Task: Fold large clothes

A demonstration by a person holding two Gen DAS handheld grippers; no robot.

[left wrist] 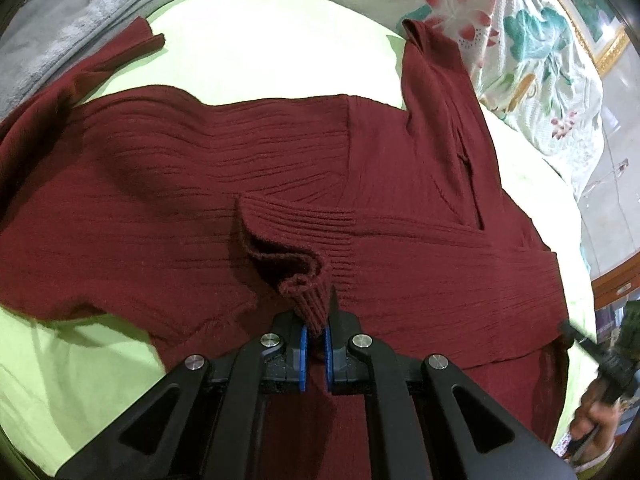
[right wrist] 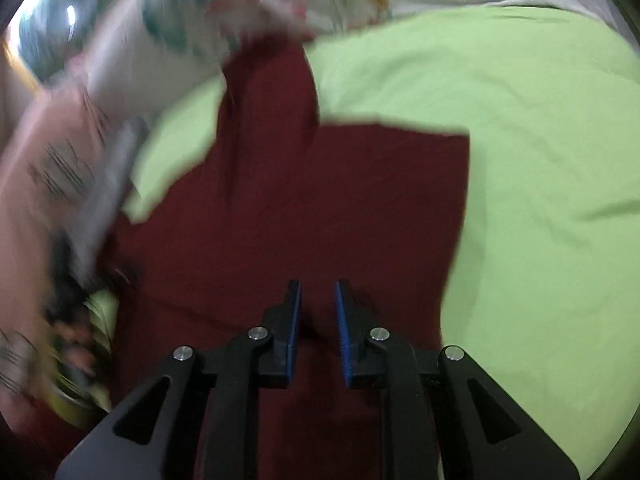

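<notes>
A dark red ribbed knit sweater (left wrist: 280,184) lies spread on a light green sheet (left wrist: 256,52). My left gripper (left wrist: 315,330) is shut on a sleeve cuff (left wrist: 306,296) of the sweater, lifted and folded over the body. One sleeve (left wrist: 436,80) runs toward the far right. In the blurred right wrist view the sweater (right wrist: 320,208) lies below my right gripper (right wrist: 318,300), which is open and empty just above the fabric. The right gripper also shows at the right edge of the left wrist view (left wrist: 600,356), in a hand.
A grey folded blanket (left wrist: 80,20) lies at the far left. A floral quilt (left wrist: 520,60) borders the sheet at the far right and appears in the right wrist view (right wrist: 240,8). The green sheet (right wrist: 540,160) extends to the right of the sweater.
</notes>
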